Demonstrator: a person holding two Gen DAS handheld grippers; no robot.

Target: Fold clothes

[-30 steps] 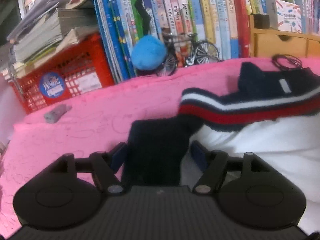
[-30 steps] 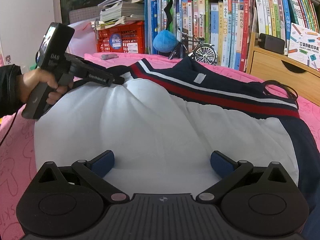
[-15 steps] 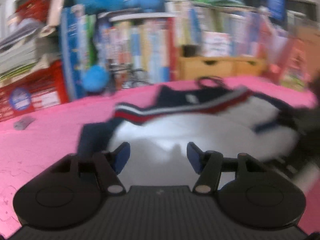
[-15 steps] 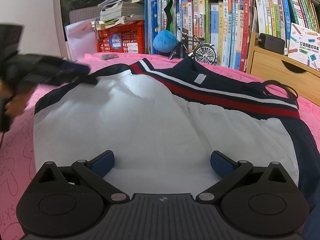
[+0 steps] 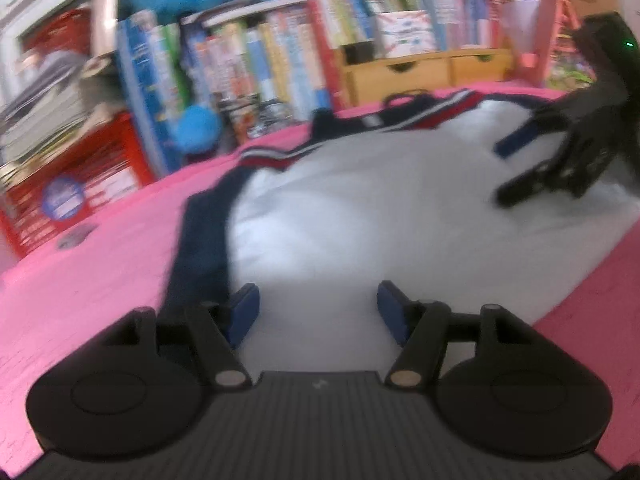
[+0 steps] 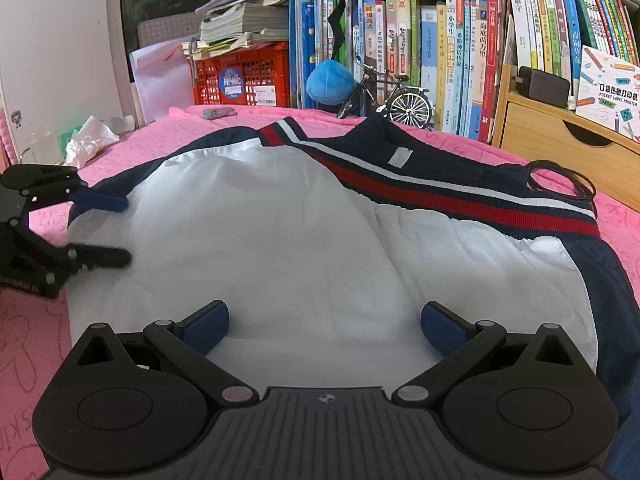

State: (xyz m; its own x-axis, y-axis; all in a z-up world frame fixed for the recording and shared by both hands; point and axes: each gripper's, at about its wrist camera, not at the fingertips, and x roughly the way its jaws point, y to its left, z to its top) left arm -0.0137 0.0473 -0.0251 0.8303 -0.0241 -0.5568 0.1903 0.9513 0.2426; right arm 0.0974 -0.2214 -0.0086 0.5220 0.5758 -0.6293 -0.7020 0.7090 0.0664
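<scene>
A navy jacket with a white lining lies spread inside-out on the pink mat, its red and white striped hem toward the shelves. My right gripper is open and empty over the lining's near edge. My left gripper is open and empty above the lining, beside the navy sleeve. The left gripper also shows in the right wrist view at the jacket's left edge. The right gripper shows in the left wrist view, open over the lining.
A black cord loop lies on the jacket's far right corner. A red crate, books, a blue plush ball, a model bicycle and wooden drawers line the back. Crumpled paper lies at left.
My left gripper let go of the navy sleeve, opened, and swung back toward the near left edge of the jacket. The lifted cloth dropped flat. The right gripper has not moved.
</scene>
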